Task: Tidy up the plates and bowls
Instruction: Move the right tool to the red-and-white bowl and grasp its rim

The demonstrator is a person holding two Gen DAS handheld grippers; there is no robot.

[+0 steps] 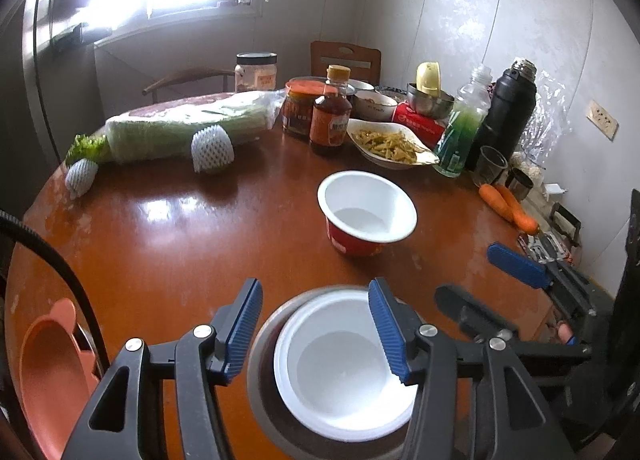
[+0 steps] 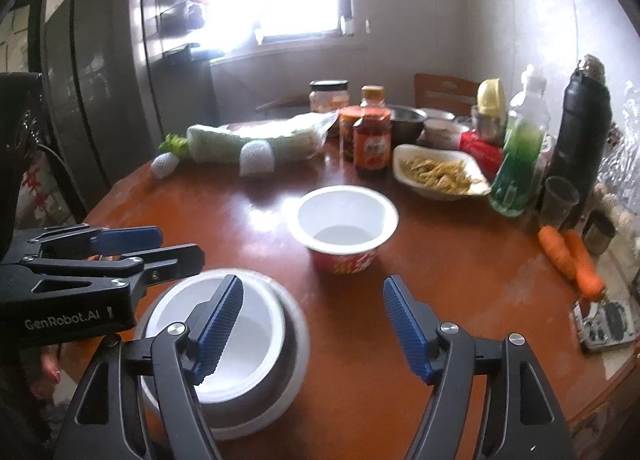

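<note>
A white paper bowl point(image 1: 340, 372) sits nested inside a metal bowl point(image 1: 260, 380) at the near edge of the round wooden table point(image 1: 180, 240). My left gripper point(image 1: 316, 332) is open just above it, its fingers astride the white bowl's left part. A second white bowl with a red outside point(image 1: 366, 211) stands upright mid-table. An orange plastic plate point(image 1: 52, 372) lies at the near left. In the right wrist view my right gripper point(image 2: 316, 328) is open and empty over bare table, between the nested bowls point(image 2: 240, 336) and the red-sided bowl point(image 2: 348, 219).
The far side is crowded: wrapped cabbage point(image 1: 180, 127), sauce bottles point(image 1: 330, 115), a dish of food point(image 1: 392, 141), steel bowls point(image 1: 430, 101), a green bottle point(image 1: 460, 131), a black thermos point(image 1: 508, 107), small cups point(image 1: 490, 165). Two carrots point(image 1: 508, 205) lie at the right edge.
</note>
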